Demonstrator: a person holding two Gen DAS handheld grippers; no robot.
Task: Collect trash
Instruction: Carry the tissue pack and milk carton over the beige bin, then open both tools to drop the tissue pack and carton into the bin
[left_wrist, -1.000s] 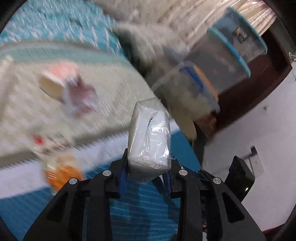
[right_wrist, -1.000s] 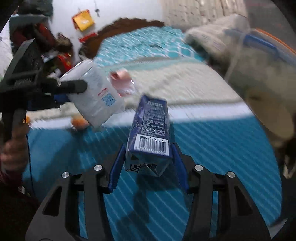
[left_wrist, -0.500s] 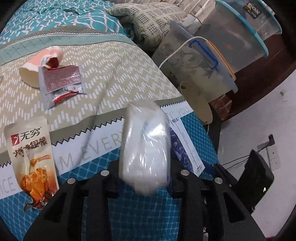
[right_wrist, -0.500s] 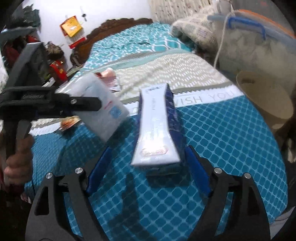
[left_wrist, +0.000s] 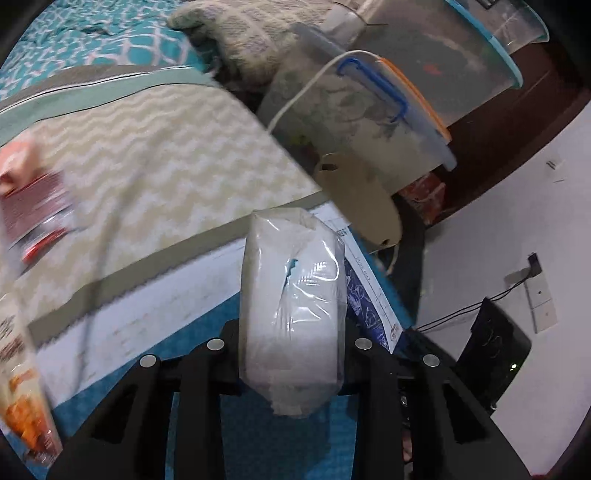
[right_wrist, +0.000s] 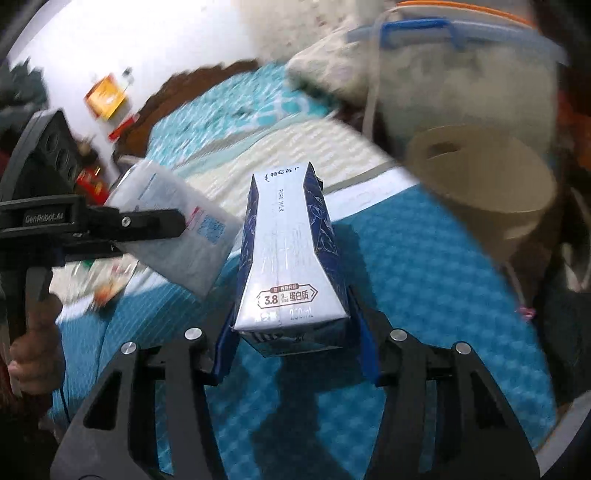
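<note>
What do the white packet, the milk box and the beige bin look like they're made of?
White packet: thin glossy plastic film over soft white tissue, judging by its wrinkles, glare and a small tear.
Milk box: coated paperboard, smooth and printed, with sharp folded creases.
Beige bin: probably matte moulded plastic, with a handle hole in its wall.

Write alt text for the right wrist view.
The right gripper clamps a blue milk carton above a teal bedspread. At left, the left gripper holds a white tissue pack; a beige bin stands at right.

tissue pack: white, held aloft | milk carton: blue-white, held
</note>
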